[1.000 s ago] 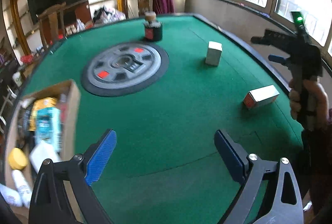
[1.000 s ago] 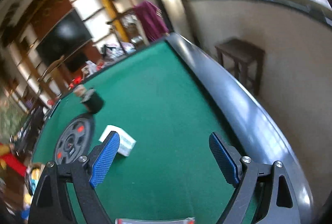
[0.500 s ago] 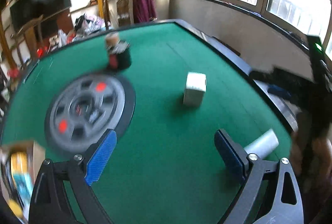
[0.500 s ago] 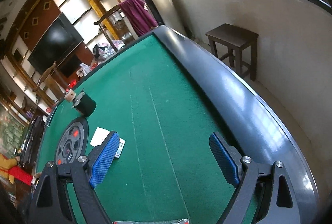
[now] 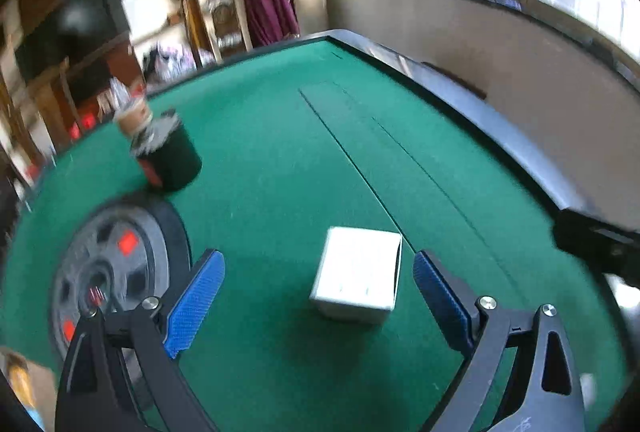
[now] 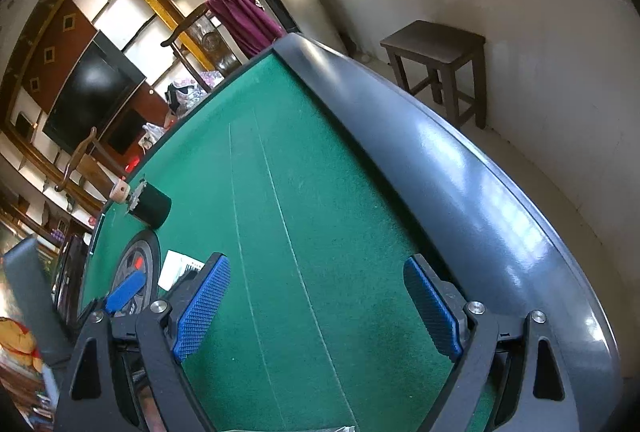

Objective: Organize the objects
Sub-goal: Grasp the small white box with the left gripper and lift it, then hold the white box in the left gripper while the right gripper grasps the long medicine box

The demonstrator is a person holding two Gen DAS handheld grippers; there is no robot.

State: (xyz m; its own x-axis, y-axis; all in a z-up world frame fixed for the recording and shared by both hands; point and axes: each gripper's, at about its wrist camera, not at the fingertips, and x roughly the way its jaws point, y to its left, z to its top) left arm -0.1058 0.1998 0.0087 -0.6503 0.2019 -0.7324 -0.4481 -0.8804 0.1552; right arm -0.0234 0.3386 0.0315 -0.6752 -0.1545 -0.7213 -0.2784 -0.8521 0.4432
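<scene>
now the left tongs (image 5: 318, 296) are hanging spread wide over the green worktop (image 5: 280, 168), blue pads (image 5: 196, 302) apart and pinching nothing. the small white box (image 5: 358, 274) is sitting upright on the felt, in the gap ahead of the pads, nearer the right-hand one but touching neither. taking that white box as the landmark: the black jar with the tan stopper (image 5: 164, 148) is standing well beyond it toward the upper left, and the round grey centre disc (image 5: 112, 272) with red marks is lying just to its left, partly behind the left pad. this view is blurring, so the print on the box is not readable. off past the box on the right edge, a dark piece of the other tool is poking in.

over in the right wrist view, the right tongs (image 6: 316, 302) are also standing wide open above bare felt, holding nothing, close to the dark padded rail (image 6: 460, 168). the white box (image 6: 178, 268) is peeking out behind their left pad, with the jar (image 6: 148, 204) farther up from it. a wooden stool (image 6: 440, 68) is standing beyond the rail.
</scene>
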